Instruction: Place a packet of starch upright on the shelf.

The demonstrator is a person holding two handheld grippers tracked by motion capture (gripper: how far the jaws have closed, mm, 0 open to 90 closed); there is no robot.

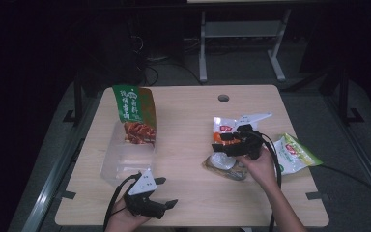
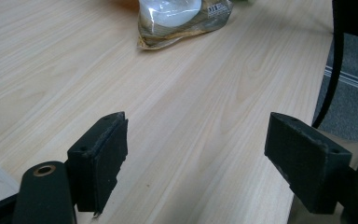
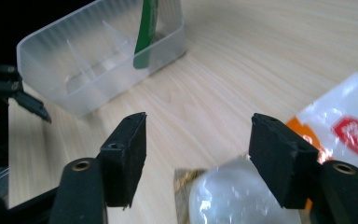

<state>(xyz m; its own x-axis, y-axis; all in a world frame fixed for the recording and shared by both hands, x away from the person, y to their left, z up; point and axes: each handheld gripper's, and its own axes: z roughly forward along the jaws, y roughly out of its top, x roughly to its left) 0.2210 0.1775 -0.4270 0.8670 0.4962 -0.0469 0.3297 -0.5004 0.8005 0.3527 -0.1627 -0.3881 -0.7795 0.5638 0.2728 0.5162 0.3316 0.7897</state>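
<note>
Where right gripper (image 3: 198, 154) fingers gape: clear-windowed packet (image 3: 233, 196) just below, untouched

Light wooden table (image 1: 188, 193) — clear bin (image 1: 125, 162), snack packets (image 1: 294, 153).

High view is dim overall; the table (image 1: 188, 145) is lit from above while surroundings fall off to near black, esp. left side and top corners. Detail is soft and grainy, pkg print barely legible. Glare is seen on the clear packet (image 1: 223, 163) and a faint sheen on the plastic container (image 1: 125, 159).

Both gripper views are brighter, w/ warm wood grain rendered sharply at mid-distance. Near jaws are slightly soft. In the left gripper view a white hotspot is blown out on the packet (image 2: 170, 11). In the right gripper view the top-left corner is black, and the near packet (image 3: 235, 196) is blurred.
</note>
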